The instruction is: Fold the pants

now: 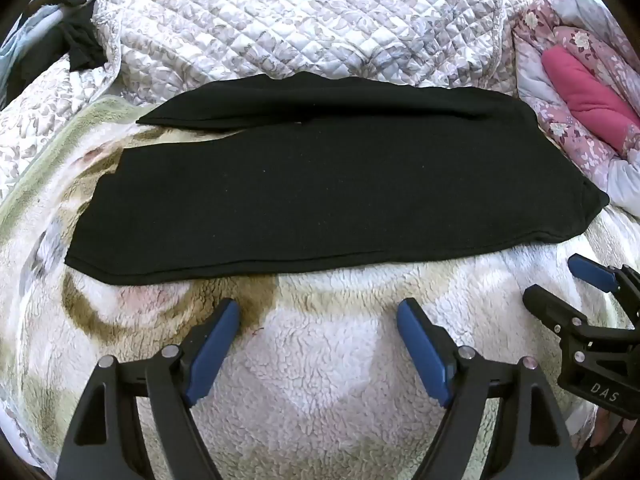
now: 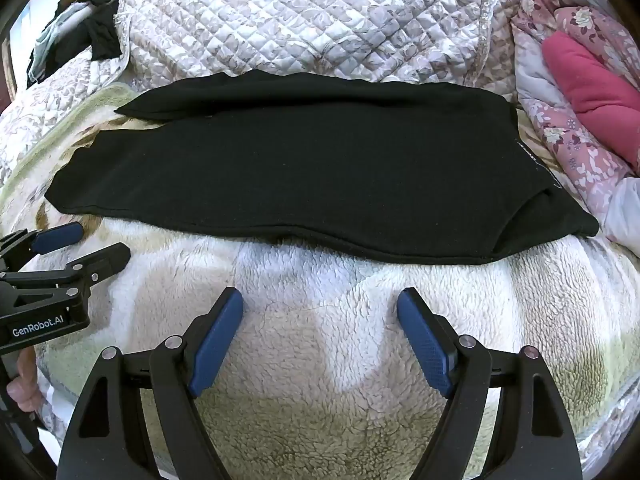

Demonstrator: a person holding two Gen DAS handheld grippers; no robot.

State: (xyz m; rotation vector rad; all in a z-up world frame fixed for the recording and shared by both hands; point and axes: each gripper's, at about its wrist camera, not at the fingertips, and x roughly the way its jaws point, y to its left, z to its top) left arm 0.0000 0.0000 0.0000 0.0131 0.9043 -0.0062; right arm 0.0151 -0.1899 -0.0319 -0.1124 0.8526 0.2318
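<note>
Black pants [image 1: 320, 184] lie flat across a fluffy cream blanket [image 1: 320, 360], legs to the left, waist to the right. They also show in the right wrist view [image 2: 312, 172]. My left gripper [image 1: 319, 310] is open and empty, just short of the pants' near edge. My right gripper [image 2: 320, 302] is open and empty, also just short of the near edge. The right gripper shows at the right of the left wrist view [image 1: 560, 280]. The left gripper shows at the left of the right wrist view [image 2: 100, 242].
A quilted grey-white cover [image 1: 300, 20] is heaped behind the pants. Pink floral bedding with a magenta cloth [image 1: 588, 92] lies at the right. Dark clothes [image 1: 76, 48] hang at the far left.
</note>
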